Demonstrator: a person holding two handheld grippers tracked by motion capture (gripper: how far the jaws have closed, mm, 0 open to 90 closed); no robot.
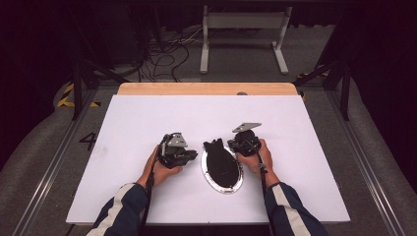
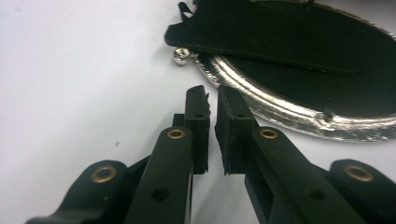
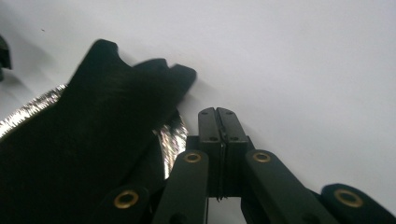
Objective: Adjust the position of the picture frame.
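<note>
High view: on the white counter, an oval silver-rimmed case with a black flap lies between the left hand-held gripper and the right hand-held gripper.

Left gripper view: its jaws stand slightly parted, released, grasping nothing; the case's rim lies just ahead to the right.

Right gripper view: jaws clenched together, empty; the black flap lies just to their left.

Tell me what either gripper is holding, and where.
Nothing. The left gripper is slightly open and empty beside the silver-rimmed black case; the right gripper is shut, empty.
</note>
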